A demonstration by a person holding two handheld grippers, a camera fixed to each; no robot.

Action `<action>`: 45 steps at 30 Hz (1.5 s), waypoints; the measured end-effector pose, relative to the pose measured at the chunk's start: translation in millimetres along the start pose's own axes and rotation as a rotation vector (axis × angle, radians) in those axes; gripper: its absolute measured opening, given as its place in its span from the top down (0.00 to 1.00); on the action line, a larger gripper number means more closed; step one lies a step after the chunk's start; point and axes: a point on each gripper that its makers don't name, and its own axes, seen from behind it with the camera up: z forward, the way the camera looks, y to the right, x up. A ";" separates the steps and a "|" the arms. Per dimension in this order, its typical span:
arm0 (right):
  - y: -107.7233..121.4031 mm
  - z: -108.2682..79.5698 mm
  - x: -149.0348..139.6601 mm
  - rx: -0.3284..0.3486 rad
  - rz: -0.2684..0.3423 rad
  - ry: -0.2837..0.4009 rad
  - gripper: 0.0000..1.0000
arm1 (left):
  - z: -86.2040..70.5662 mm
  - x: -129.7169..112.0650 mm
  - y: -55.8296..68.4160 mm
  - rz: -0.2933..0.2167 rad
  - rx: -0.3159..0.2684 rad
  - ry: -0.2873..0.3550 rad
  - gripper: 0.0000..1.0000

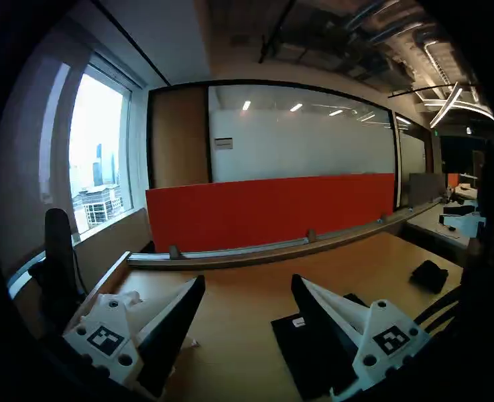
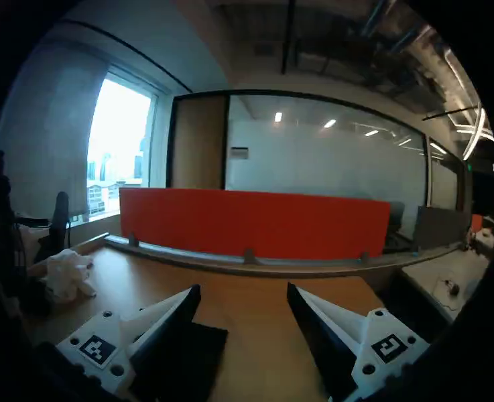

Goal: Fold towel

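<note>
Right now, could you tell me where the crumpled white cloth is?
In the right gripper view, the white cloth lies at the far left of the wooden desk, near the window.

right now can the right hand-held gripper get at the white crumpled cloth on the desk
Probably yes. The right hand-held gripper is open, and the white crumpled cloth lies on the wooden desk off to its left. Nothing stands between them, though the gripper would need to swing left.
</note>
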 end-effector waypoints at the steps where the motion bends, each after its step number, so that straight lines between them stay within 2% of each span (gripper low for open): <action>1: -2.9 -0.3 -2.5 0.013 -0.008 -0.013 0.00 | -0.8 -1.4 3.9 0.005 -0.018 -0.010 0.04; 6: -17.2 -3.7 -12.8 0.079 -0.053 -0.076 0.00 | -5.3 -7.8 19.4 0.035 -0.098 -0.057 0.04; 18: -39.6 -6.1 -45.3 0.191 -0.117 -0.188 0.00 | -7.1 -41.5 39.8 0.104 -0.184 -0.150 0.04; 38: -56.6 -0.3 -127.1 0.287 -0.165 -0.335 0.00 | 2.3 -137.3 67.5 0.184 -0.260 -0.297 0.04; 45: -62.5 0.8 -160.3 0.314 -0.169 -0.381 0.00 | 6.6 -173.0 76.1 0.193 -0.281 -0.350 0.04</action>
